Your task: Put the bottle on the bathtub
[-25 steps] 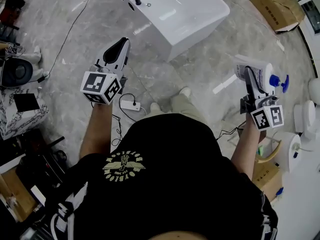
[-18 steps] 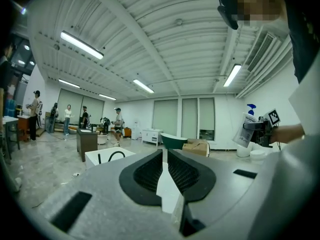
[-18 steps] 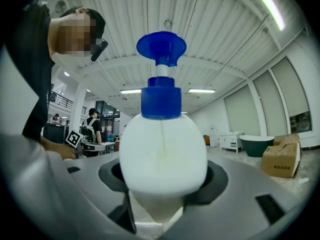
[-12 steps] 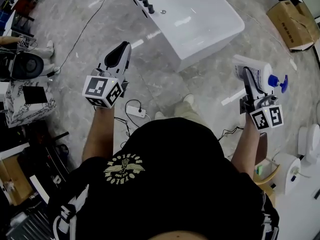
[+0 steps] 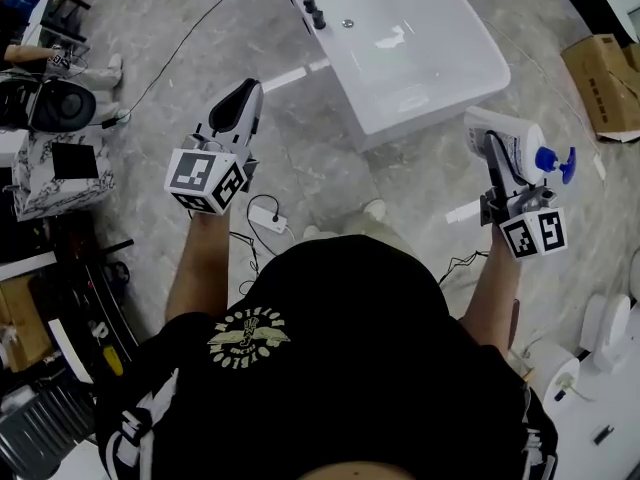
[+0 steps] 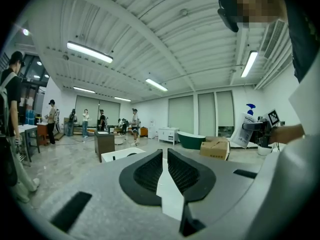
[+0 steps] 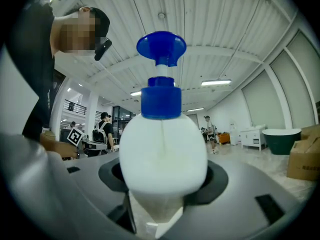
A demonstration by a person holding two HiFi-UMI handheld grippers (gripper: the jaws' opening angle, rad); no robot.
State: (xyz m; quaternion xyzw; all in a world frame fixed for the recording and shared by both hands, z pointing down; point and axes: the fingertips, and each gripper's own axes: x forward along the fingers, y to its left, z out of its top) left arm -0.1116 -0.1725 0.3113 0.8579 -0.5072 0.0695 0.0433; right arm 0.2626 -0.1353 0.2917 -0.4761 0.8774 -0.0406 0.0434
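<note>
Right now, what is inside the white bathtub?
The white rectangular bathtub shows a bare glossy basin with nothing loose in it, only a small round fitting at the tap side. Its far end runs off the picture's top edge, unseen.

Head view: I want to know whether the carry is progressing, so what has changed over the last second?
The bathtub has slid right and slightly down in the picture, showing more of it; the cardboard box has drifted to the right edge. Nothing was taken or released: the right gripper stays shut on the bottle, the left gripper stays empty, jaws close together, both at the same spots in view.
</note>
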